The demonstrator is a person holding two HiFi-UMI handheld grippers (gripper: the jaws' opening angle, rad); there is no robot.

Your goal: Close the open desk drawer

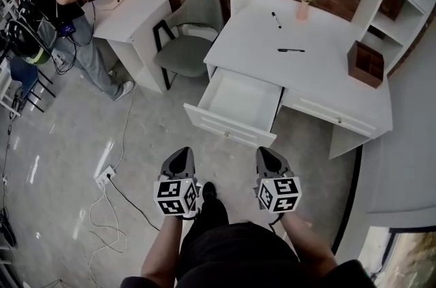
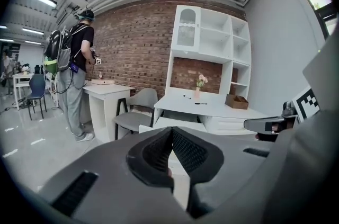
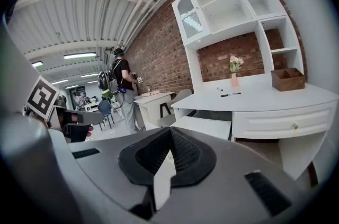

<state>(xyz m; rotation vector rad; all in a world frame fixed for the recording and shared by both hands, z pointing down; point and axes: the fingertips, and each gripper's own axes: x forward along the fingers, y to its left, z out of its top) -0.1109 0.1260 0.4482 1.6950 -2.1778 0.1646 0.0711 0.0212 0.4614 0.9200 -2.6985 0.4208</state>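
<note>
The white desk (image 1: 259, 48) stands against the brick wall, and its left drawer (image 1: 235, 106) is pulled out, showing an empty white inside. Its front panel (image 1: 228, 131) faces me. Both grippers hover above the floor, short of that panel and not touching it. My left gripper (image 1: 180, 156) is shut and holds nothing, and so is my right gripper (image 1: 271, 154). In the left gripper view the left gripper (image 2: 170, 132) points toward the drawer (image 2: 159, 124). In the right gripper view the right gripper (image 3: 169, 132) has the drawer (image 3: 207, 125) ahead of it.
On the desk lie two pens (image 1: 291, 50), a pink vase with flowers (image 1: 303, 7) and a brown wooden box (image 1: 366, 63). A grey chair (image 1: 191, 41) stands left of the desk, beside a second white table (image 1: 133, 14). A person (image 1: 58, 14) stands far left. Cables (image 1: 112, 184) trail over the floor.
</note>
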